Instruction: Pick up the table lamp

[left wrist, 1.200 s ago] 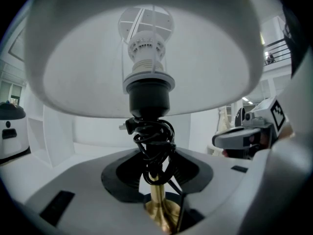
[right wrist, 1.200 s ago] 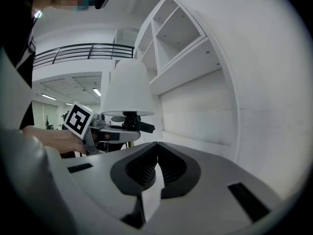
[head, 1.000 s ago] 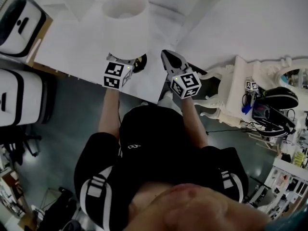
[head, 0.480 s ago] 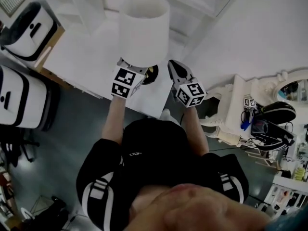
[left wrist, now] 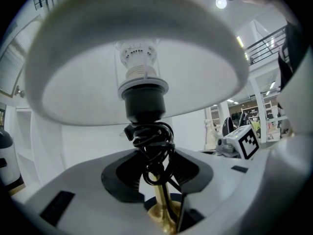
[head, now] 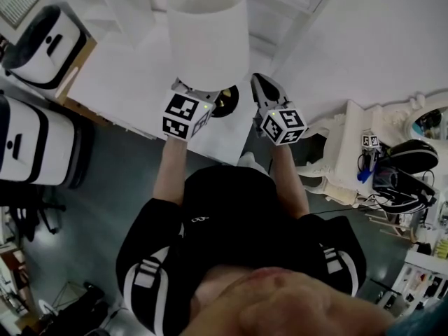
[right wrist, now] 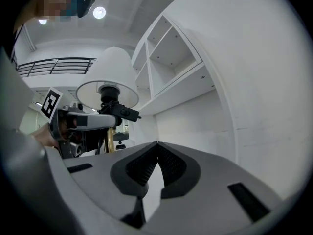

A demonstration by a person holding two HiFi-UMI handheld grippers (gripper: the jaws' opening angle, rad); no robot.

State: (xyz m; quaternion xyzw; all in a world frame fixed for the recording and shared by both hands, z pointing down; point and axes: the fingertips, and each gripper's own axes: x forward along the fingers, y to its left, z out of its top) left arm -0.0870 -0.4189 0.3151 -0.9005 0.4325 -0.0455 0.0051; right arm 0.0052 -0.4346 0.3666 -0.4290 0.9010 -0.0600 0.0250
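Observation:
The table lamp has a white drum shade, a brass stem and a dark round base. A black cord is coiled round the stem under the black socket. My left gripper is shut on the stem just below the shade and holds the lamp upright above the white table. In the left gripper view the stem stands between the jaws of the left gripper. My right gripper hangs beside the lamp's base, shut and empty. In the right gripper view the right gripper has its jaw tips meeting, with the shade to its left.
Two white cases stand left of the table. An ornate white dresser with cluttered gear is at the right. White wall shelves and a plain white wall lie ahead of the right gripper.
The left gripper has risen with the lamp, so the shade looks larger and nearer in the head view. The right gripper has risen a little alongside it.

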